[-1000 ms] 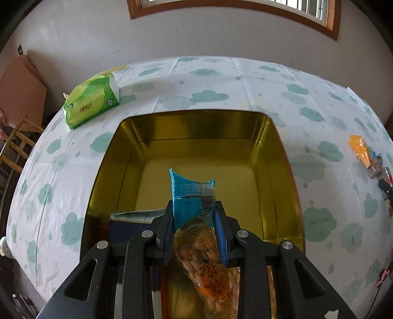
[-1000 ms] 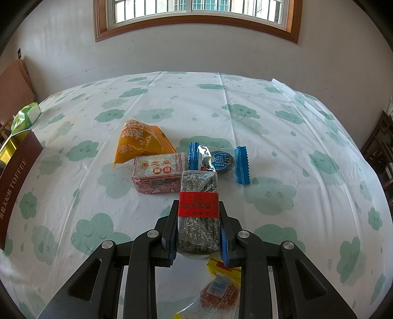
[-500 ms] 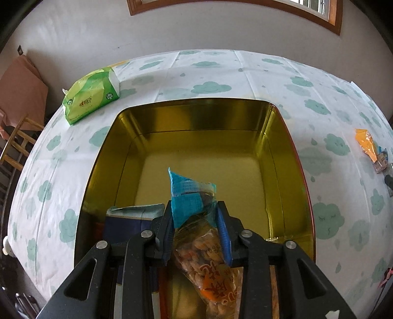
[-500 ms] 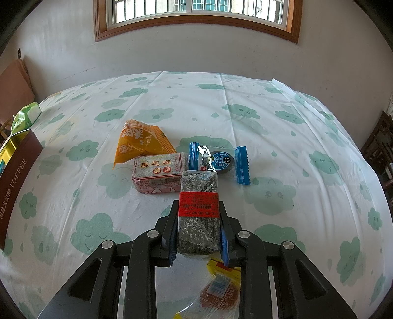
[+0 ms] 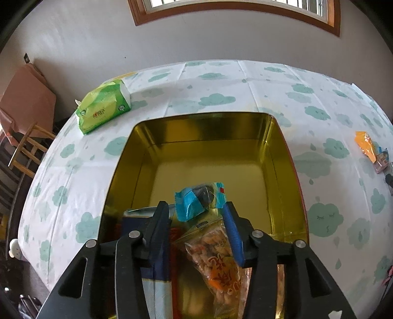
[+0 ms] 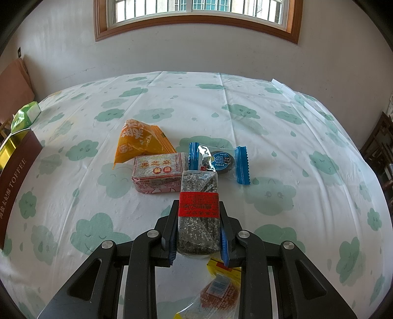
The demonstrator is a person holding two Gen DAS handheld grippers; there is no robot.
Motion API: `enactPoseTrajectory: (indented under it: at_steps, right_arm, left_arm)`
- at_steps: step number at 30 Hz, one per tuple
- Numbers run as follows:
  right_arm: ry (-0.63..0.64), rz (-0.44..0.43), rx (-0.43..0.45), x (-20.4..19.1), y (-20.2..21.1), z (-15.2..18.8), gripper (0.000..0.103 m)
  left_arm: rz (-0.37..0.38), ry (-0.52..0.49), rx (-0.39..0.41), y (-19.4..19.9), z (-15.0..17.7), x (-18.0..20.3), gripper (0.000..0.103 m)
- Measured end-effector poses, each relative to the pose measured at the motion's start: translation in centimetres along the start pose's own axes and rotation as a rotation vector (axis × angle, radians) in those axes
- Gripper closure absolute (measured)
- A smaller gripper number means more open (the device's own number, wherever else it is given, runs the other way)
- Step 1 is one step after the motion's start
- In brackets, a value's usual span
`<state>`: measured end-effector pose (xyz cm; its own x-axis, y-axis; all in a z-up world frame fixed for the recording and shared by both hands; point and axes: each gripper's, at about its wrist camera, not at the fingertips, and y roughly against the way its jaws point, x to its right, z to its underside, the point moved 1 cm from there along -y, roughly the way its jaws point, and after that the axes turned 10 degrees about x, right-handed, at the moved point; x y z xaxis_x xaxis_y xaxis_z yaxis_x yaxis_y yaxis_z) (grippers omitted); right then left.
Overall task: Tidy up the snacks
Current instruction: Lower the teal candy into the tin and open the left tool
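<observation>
Left wrist view: the left gripper (image 5: 197,211) is opening its jaws over the gold tin (image 5: 280,157); the blue-wrapped candy (image 5: 200,201) sits loose between the fingertips, above a bag of peanuts (image 5: 216,255). A green tissue pack (image 5: 104,108) lies on the cloud-print tablecloth (image 5: 216,81).

Right wrist view: the right gripper (image 6: 198,216) is clamped on the sesame bar (image 6: 198,208). Just beyond lie 3 snacks: an orange packet (image 6: 141,139), a pink pack (image 6: 159,175), a blue candy (image 6: 219,162). A window (image 6: 196,12) tops the wall.

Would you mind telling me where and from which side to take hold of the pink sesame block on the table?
Grip the pink sesame block across its short width, fingers on the long front and back faces, coming from above: it lies flat, and the orange packet crowds its back.
</observation>
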<state>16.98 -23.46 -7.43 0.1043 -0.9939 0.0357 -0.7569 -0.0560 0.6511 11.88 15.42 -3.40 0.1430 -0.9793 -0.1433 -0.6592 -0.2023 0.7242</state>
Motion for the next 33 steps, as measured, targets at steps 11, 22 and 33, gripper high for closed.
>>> enactPoseTrajectory:
  at_steps: [11,22,33]
  right_arm:
    - [0.001,0.001,0.0,-0.1,0.0,0.0,0.075]
    - [0.011,0.009,0.001,-0.1,0.0,0.0,0.075]
    - [0.005,0.004,0.001,0.0,0.0,0.0,0.076]
  left_arm:
    - [-0.018,0.015,0.037,2.5,0.1,-0.4,0.059]
    - [-0.032,0.035,0.041,4.2,1.5,-1.0,0.048]
    - [-0.062,0.041,0.043,5.1,2.8,-1.6,0.043]
